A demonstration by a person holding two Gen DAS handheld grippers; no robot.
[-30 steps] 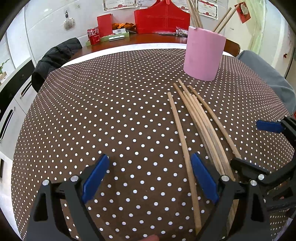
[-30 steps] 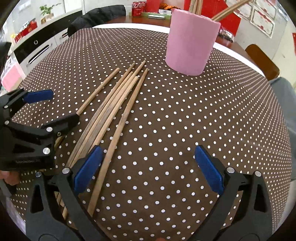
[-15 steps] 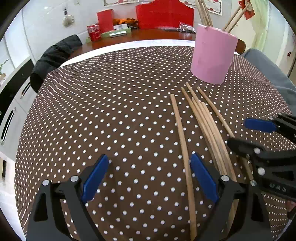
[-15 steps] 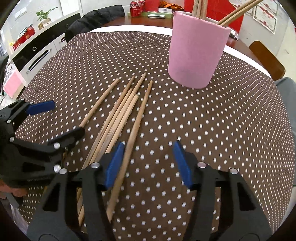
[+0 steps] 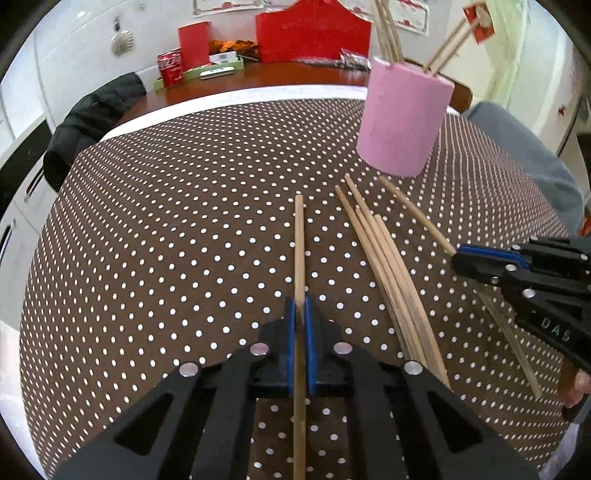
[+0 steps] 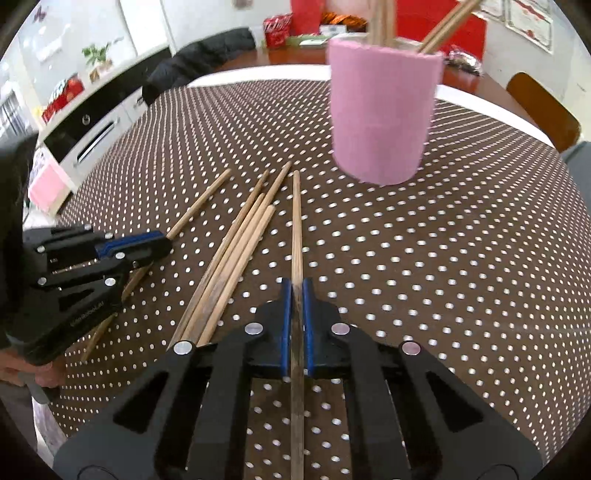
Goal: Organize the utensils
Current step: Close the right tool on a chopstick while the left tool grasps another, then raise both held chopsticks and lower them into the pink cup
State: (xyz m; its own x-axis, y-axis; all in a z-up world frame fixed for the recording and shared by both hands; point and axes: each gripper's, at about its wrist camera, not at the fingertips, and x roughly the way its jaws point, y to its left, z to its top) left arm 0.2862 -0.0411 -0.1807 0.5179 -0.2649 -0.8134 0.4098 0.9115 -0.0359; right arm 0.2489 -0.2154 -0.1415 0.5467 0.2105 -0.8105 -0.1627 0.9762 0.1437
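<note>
Several wooden chopsticks lie on a brown polka-dot tablecloth (image 5: 166, 240). My left gripper (image 5: 300, 306) is shut on the leftmost chopstick (image 5: 299, 236). My right gripper (image 6: 296, 291) is shut on the rightmost chopstick (image 6: 296, 221). A loose bundle of chopsticks (image 5: 391, 273) lies between the two; it also shows in the right wrist view (image 6: 236, 251). A pink cup (image 5: 404, 118) holding several chopsticks stands beyond them, also in the right wrist view (image 6: 382, 110). The right gripper shows in the left view (image 5: 524, 273), the left gripper in the right view (image 6: 92, 258).
A dark jacket (image 5: 92, 118) hangs on a chair at the far left of the table. A wooden side table behind carries red boxes (image 5: 314, 33) and a red can (image 5: 170, 66). White cabinets (image 6: 85, 129) stand to the left. A wooden chair (image 6: 543, 110) is at the right.
Both grippers have gone from open to shut, each closing on an outer chopstick. Both have moved forward toward the pink cup.
</note>
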